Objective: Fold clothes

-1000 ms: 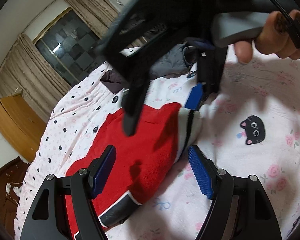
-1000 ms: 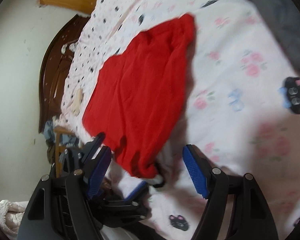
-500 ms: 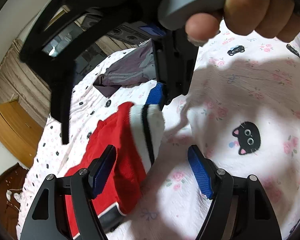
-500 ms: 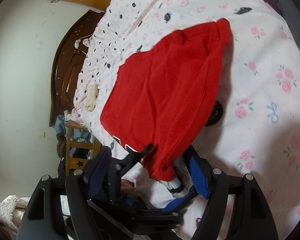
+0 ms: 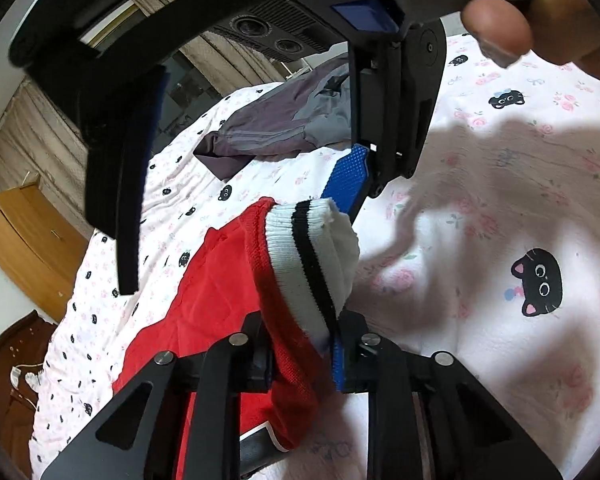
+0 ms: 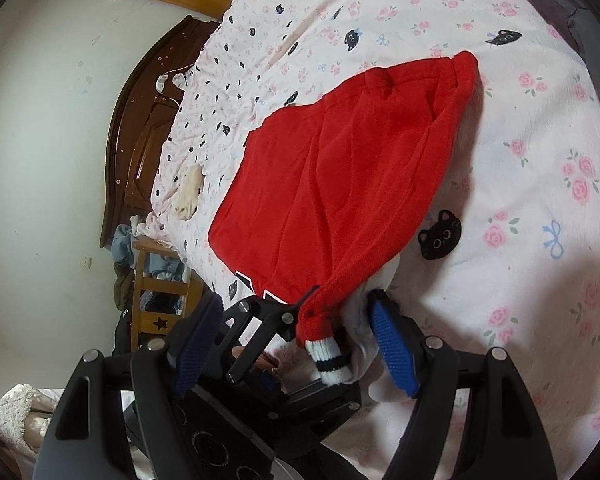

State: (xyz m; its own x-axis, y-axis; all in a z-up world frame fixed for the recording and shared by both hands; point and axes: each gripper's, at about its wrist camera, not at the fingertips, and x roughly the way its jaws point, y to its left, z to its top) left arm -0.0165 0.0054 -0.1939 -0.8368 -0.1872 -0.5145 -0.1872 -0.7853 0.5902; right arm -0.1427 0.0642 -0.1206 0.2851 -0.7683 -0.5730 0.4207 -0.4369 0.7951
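A red sweater (image 6: pixel 332 184) lies spread on the cat-print bedsheet (image 5: pixel 500 220). Its sleeve ends in a white cuff with black stripes (image 5: pixel 312 256), which is lifted off the sheet. My left gripper (image 5: pixel 300 360) is shut on the sleeve just below that cuff. In the right wrist view the cuff (image 6: pixel 326 364) hangs between the fingers of my right gripper (image 6: pixel 296 354), which is open and reaches in from above. One of its blue pads (image 5: pixel 346 184) sits just behind the cuff. A hand (image 5: pixel 520 12) holds the right gripper's handle.
A grey and purple garment (image 5: pixel 284 128) lies crumpled further up the bed. A wooden cabinet (image 5: pixel 24 240) and curtains stand beyond the bed. A dark headboard (image 6: pixel 140 128) and a wooden chair piled with clothes (image 6: pixel 156 280) border the bed's edge.
The cuffed sleeve end has risen off the bed. My left gripper, open a second ago, has closed on it. The right gripper has stayed open and come closer.
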